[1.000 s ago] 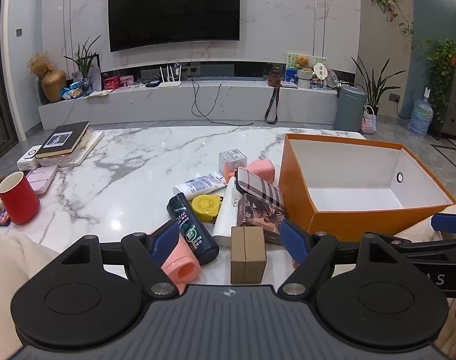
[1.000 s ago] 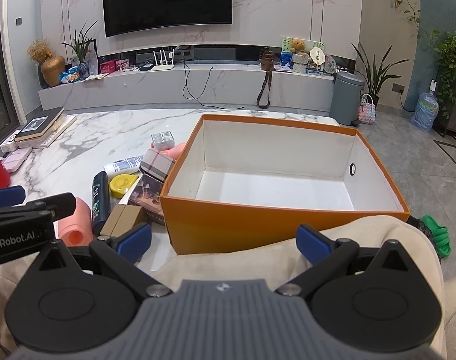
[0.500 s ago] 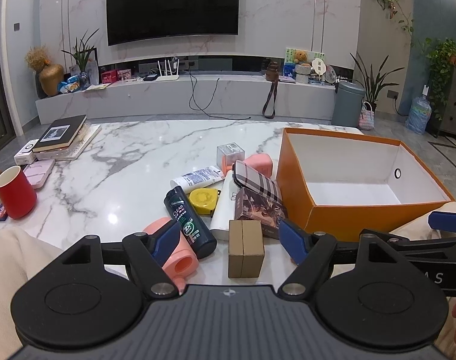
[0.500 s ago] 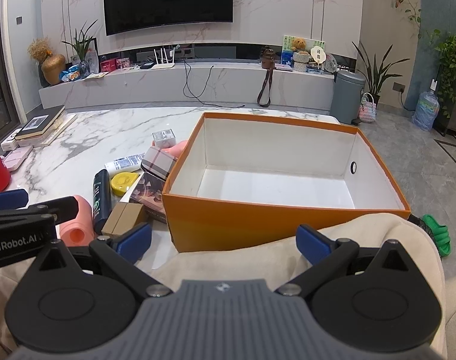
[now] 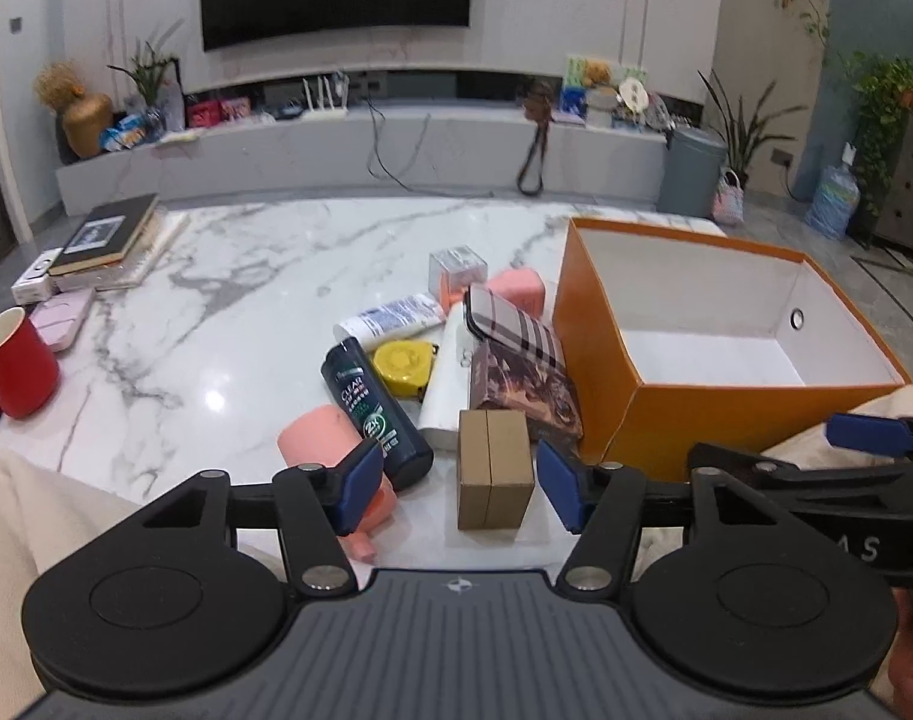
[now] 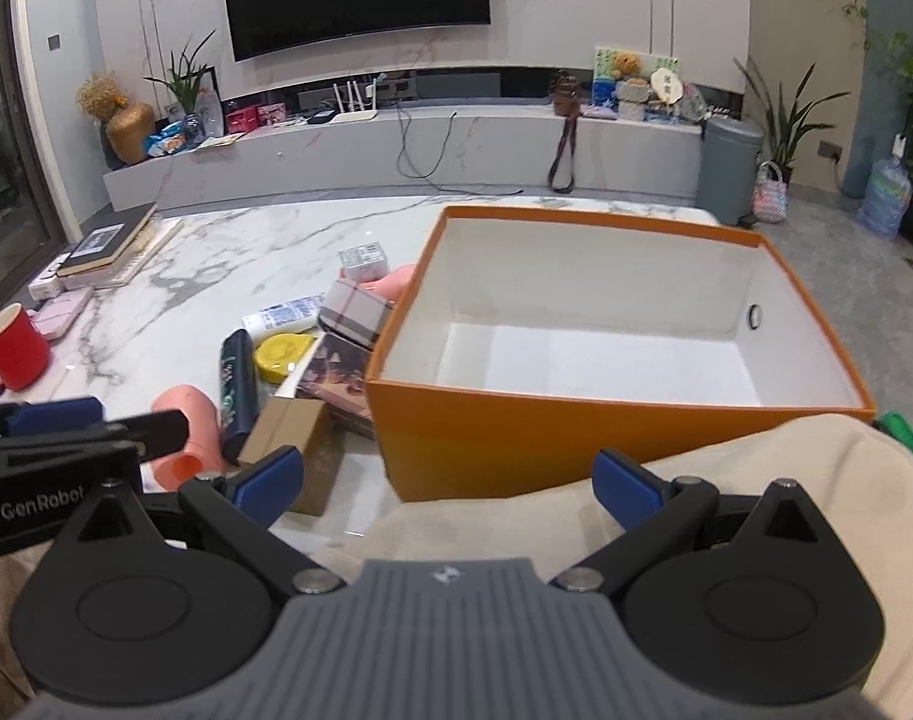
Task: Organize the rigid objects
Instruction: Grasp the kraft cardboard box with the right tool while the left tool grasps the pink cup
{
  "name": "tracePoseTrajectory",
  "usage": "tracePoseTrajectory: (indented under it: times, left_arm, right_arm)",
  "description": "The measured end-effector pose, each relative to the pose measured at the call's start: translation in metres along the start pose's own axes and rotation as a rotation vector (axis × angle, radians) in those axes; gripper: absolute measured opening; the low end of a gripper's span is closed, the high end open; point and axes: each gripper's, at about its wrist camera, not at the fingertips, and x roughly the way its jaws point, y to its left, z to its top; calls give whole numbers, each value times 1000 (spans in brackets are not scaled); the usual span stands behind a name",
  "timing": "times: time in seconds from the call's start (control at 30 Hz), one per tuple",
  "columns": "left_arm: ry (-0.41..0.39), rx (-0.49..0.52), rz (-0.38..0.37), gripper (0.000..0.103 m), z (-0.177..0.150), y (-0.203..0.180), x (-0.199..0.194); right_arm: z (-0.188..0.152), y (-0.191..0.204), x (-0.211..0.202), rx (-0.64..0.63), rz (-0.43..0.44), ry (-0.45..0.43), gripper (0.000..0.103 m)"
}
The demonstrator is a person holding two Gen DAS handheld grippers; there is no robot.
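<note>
A small brown cardboard box (image 5: 495, 468) lies on the marble table (image 5: 216, 312), between the blue pads of my left gripper (image 5: 462, 489). Its jaws are closing, and a gap still shows on the left side of the box. Beside it lie a pink cylinder (image 5: 318, 438), a dark shampoo bottle (image 5: 369, 402), a yellow tape measure (image 5: 402, 363), a plaid case (image 5: 510, 330) and a patterned box (image 5: 528, 384). The orange box (image 6: 516, 420) stands empty at the right. My right gripper (image 6: 449, 486) is open in front of it, holding nothing.
A red mug (image 5: 15, 363), a pink case (image 5: 63, 315) and stacked books (image 5: 105, 240) sit at the table's left. A white tube (image 5: 396, 318), a clear cube (image 5: 456, 267) and a pink block (image 5: 516, 288) lie behind the pile. Beige cloth (image 6: 576, 510) covers the near edge.
The left gripper's pads have drawn closer together around the brown cardboard box. The right gripper stays open and has hardly moved.
</note>
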Motion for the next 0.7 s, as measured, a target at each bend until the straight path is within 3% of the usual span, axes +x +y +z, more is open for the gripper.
tracePoseTrajectory:
  times: [0.1, 0.17, 0.33, 0.5, 0.7]
  left_arm:
    - [54, 33, -48, 64, 7, 9, 5]
    - [100, 62, -82, 58, 11, 15, 11]
    - [225, 115, -117, 52, 23, 33, 31]
    - [379, -2, -99, 53, 41, 66, 64]
    - [519, -181, -66, 68, 50, 93, 110]
  right_arm:
    - [6, 3, 7, 0, 36, 17, 98]
    - [10, 7, 15, -2, 70, 37, 86]
    - [16, 20, 42, 9, 175, 136, 74]
    - [21, 36, 74, 63, 248, 230, 68]
    - [29, 59, 107, 51, 259, 262, 68]
